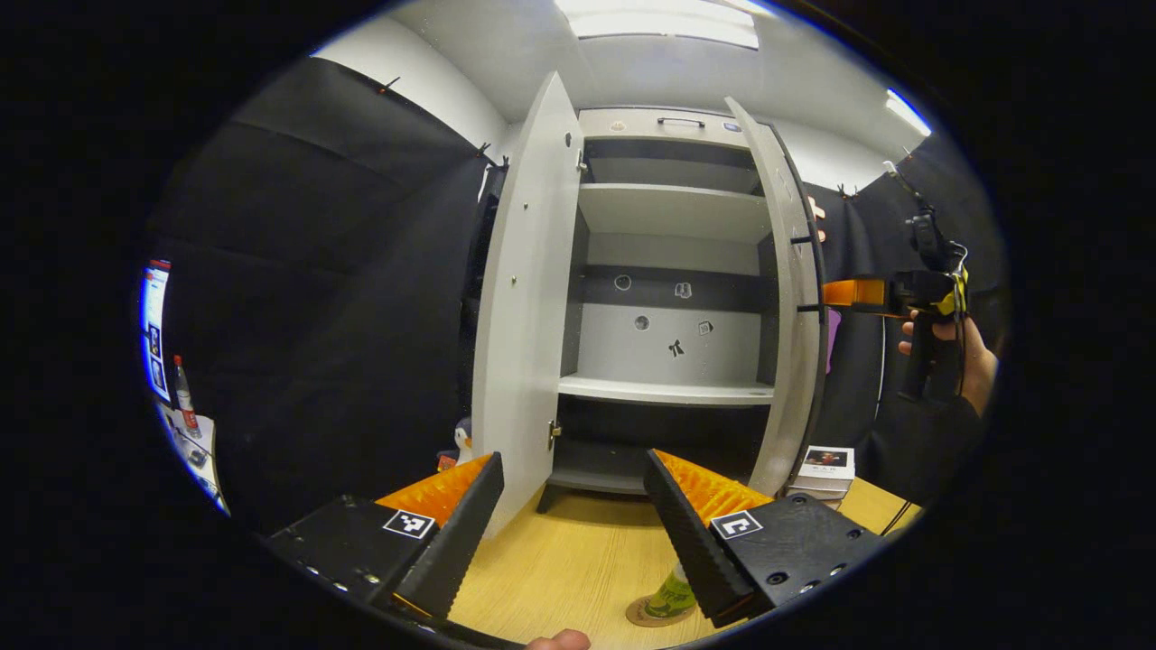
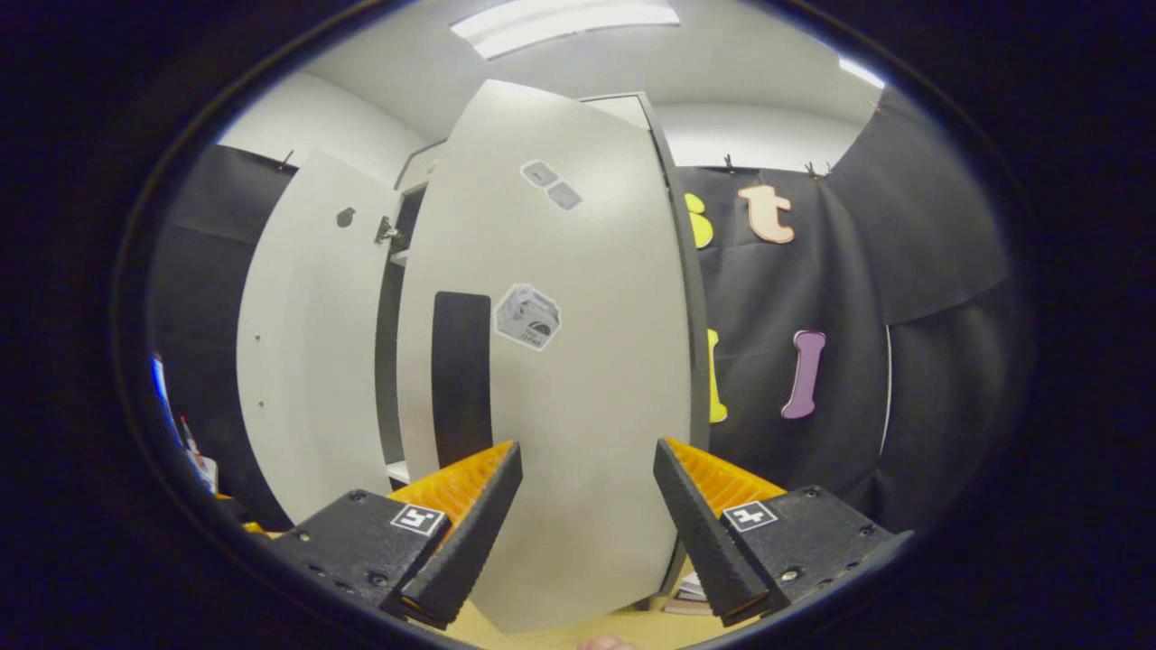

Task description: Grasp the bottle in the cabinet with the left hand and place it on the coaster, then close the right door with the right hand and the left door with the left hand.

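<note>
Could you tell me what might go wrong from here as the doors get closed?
The bottle stands on the coaster right beside the open left gripper; a careless swing could tip it. The right gripper, open, faces the right door head-on; a push may slip. The box by that door might obstruct it.

Bright, even overhead light; strong fisheye bending.
Ceiling light panels (image 1: 664,23) glare white at the top of both views, washing the cabinet (image 1: 673,271) pale; its lower recess lies in shadow. Door edges curve toward the rims, where the picture darkens; focus stays fairly sharp throughout.
</note>
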The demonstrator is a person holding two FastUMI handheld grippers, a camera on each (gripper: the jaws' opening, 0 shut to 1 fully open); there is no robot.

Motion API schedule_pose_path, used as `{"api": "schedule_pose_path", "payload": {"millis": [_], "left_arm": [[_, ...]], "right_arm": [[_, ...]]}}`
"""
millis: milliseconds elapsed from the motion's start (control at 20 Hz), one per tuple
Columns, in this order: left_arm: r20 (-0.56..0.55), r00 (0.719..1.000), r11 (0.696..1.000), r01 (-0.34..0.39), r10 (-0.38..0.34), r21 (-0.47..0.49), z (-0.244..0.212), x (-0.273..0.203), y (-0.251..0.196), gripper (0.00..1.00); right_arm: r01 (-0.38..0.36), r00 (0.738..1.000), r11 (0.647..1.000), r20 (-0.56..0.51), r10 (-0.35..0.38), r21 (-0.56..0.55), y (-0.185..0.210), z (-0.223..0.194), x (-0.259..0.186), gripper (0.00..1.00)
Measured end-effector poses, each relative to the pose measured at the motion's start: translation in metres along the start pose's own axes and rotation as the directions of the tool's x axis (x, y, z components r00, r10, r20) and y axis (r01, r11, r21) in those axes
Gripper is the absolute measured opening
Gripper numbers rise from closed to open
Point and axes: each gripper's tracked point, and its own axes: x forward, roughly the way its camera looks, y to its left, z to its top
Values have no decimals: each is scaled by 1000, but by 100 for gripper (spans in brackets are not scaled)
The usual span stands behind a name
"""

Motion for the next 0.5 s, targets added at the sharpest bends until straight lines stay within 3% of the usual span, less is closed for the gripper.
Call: {"api": "schedule_pose_path", "payload": {"millis": [100, 350, 400, 500], "left_arm": [[14, 1000, 1000, -9, 9, 9, 5, -2, 7, 95], [7, 999, 999, -33, 33, 14, 7, -7, 22, 95], [4, 999, 999, -34, 34, 11, 7, -9, 24, 99], [1, 999, 999, -35, 35, 17, 8, -8, 27, 95]], "right_arm": [[-2, 1000, 1000, 5, 2, -13, 8, -1, 4, 94], [-3, 1000, 1000, -8, 3, -11, 14, -3, -19, 97], [0, 1000, 1000, -13, 0, -5, 14, -5, -28, 97], [8, 1000, 1000, -6, -8, 9, 14, -9, -49, 97]]}}
